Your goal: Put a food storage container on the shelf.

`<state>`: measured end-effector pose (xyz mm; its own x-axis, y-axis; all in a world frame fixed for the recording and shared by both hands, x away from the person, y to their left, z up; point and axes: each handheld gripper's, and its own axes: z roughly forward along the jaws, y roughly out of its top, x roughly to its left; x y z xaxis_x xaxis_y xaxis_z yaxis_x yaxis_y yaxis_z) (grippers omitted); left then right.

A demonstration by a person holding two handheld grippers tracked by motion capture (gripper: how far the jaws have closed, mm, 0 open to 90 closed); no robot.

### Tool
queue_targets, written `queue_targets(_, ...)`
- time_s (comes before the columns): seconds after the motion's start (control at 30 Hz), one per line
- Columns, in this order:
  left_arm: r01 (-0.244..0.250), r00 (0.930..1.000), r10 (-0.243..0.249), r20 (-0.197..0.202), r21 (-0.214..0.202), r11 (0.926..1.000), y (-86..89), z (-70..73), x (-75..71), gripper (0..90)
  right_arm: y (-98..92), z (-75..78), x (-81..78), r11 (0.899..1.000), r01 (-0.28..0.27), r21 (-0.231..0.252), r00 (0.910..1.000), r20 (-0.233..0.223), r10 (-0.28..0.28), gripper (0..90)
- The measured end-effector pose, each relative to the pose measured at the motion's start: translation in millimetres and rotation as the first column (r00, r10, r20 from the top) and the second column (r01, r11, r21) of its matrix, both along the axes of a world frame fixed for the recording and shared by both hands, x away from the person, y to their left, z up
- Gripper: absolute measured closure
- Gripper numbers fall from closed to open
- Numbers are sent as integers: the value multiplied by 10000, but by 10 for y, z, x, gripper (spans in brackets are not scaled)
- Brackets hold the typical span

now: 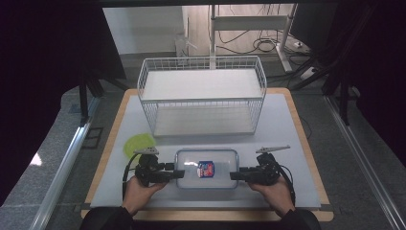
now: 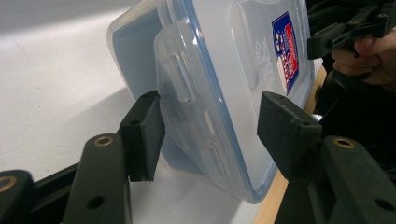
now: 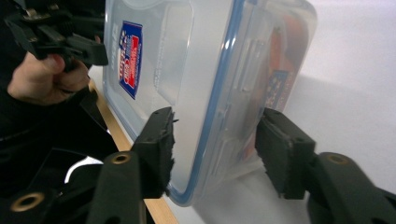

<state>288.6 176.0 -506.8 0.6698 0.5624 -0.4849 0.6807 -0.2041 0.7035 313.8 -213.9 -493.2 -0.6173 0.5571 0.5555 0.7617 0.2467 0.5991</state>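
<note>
A clear plastic container (image 1: 207, 168) with a blue-sealed lid was seen lying flat on the white mat of the bench (image 1: 287, 143), near the person's edge, lid up. Its long axis ran left to right across the bench, one short end turned toward each gripper, and a small blue and red label (image 1: 206, 169) sat at the middle of the lid.

The left gripper (image 1: 179, 174) was placed at the left short end. In the left gripper view one pad was pressed against the end latch (image 2: 187, 112), while the other pad stood beside the lid; a firm grip could not be told.

The right gripper (image 1: 234, 176) was set around the right short end, both pads close on the box (image 3: 224, 93).

A white wire basket (image 1: 201, 96) stood behind, and a green disc (image 1: 138, 143) lay to the left.
</note>
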Motion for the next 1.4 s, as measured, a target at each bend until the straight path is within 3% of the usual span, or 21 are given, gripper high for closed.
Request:
queue_targets(0.43, -308, 9994, 304, -147, -266, 9992, -1, -12, -10, 437, 5, 17, -29, 9987, 500, 120, 9982, -327, -496, 507)
queue_targets(0.77, -614, 9981, 617, 39, -518, 9968, -38, 8, -6, 484, -14, 100, -65, 9938, 1053, 343, 9934, 427, -1067, 527)
queue_targets(1.07, -560, 9968, 598, 526, -701, 9960, -10, 184, 42, 494, -27, 267, -39, 9938, 982, 522, 9884, 1114, -1035, 527)
queue_targets(1.4, -537, 9944, 600, 871, -726, 9959, 59, 406, 142, 494, 15, 461, 52, 9938, 808, 760, 9841, 1521, -917, 535)
